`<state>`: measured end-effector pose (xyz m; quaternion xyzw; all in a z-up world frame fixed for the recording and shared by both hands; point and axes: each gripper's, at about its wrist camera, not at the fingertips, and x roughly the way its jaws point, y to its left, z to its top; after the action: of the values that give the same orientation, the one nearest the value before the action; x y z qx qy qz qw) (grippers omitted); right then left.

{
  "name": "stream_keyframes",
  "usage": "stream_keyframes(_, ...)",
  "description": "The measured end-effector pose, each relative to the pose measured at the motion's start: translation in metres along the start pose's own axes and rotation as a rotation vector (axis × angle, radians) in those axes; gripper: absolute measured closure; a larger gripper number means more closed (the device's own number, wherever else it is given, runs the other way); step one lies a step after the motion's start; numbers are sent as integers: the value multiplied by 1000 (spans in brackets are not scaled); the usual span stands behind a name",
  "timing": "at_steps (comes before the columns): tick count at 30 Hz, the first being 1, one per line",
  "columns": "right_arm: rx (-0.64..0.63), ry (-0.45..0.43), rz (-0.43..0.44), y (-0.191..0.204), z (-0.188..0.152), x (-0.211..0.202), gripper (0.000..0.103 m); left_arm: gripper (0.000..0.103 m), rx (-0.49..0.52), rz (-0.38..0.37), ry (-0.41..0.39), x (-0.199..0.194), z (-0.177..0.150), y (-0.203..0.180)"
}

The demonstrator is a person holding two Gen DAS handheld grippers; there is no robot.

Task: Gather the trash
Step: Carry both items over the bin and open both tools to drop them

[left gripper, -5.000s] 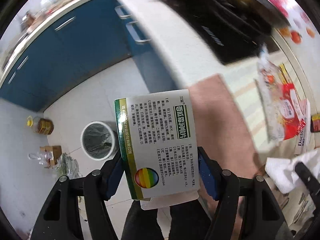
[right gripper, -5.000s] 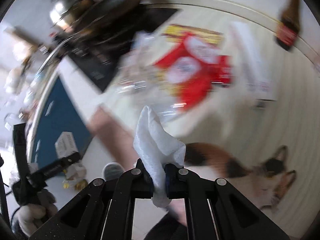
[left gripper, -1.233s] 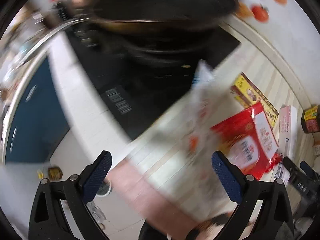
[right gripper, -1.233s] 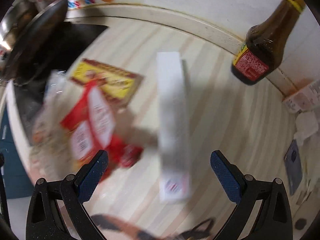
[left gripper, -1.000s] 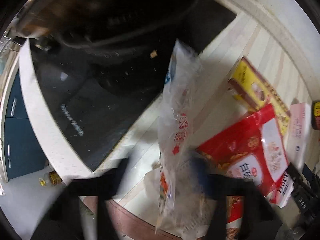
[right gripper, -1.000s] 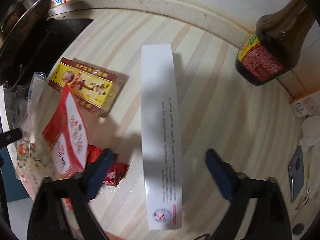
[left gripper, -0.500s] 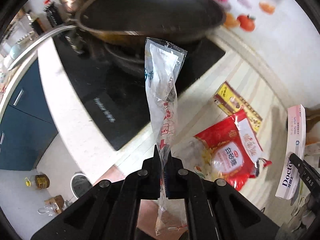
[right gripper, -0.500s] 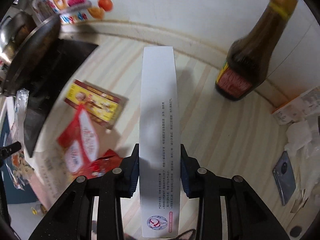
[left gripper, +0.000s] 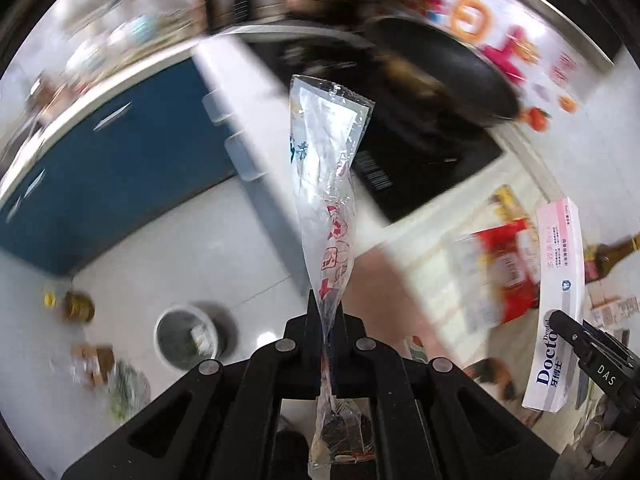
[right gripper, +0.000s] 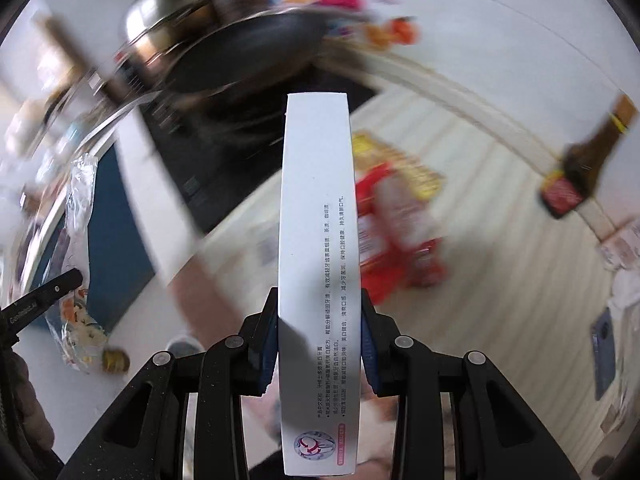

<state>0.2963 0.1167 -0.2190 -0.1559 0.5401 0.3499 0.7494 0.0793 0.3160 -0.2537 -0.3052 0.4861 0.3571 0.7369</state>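
Observation:
My left gripper (left gripper: pixel 326 320) is shut on a clear plastic wrapper (left gripper: pixel 326 184) with red print, held up in the air beyond the counter edge. A white trash bin (left gripper: pixel 187 338) with a dark liner stands on the floor below, to the left. My right gripper (right gripper: pixel 319 320) is shut on a long white toothpaste box (right gripper: pixel 318 248), held above the wooden counter. That box also shows in the left wrist view (left gripper: pixel 558 300), and the wrapper shows in the right wrist view (right gripper: pixel 78 264). A red snack bag (right gripper: pixel 394 216) and a yellow box (right gripper: pixel 394 160) lie on the counter.
A black cooktop (left gripper: pixel 416 160) with a pan (left gripper: pixel 440 68) sits at the back. A dark sauce bottle (right gripper: pixel 580 168) stands by the wall. Blue cabinets (left gripper: pixel 108 168) line the floor. An oil bottle (left gripper: pixel 78 306) and a cardboard box (left gripper: pixel 94 362) lie near the bin.
Both grippers closed, the left on the wrapper and the right on the toothpaste box, lifted them, and swung left from the counter toward the floor and bin.

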Motion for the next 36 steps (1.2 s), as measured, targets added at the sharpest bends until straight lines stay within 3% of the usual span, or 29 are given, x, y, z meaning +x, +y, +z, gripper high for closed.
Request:
stream_keyframes(12,-380,158,126,227,-97,82,67,103,-325,128,97,17,-112,194)
stream_keyframes(18,-557,258,178,322,-163,150,67,103,-460,134,174,69,-158,265)
stream_keyframes(25,-666,444,217,389,-240,283,67,103,-622,58,286,182,-213,345)
stream_keyframes(28,-683,539,229,403,-272,357,67,103,-646,43,345,249,-235,375)
stream_keyframes(31,-705,618,225,417,-300,433,67,103,-710,-32,435,326,-260,404)
stream_keyframes(36,-709,733,214,433,-334,539,67,102,-697,-57,514,408,-278,423)
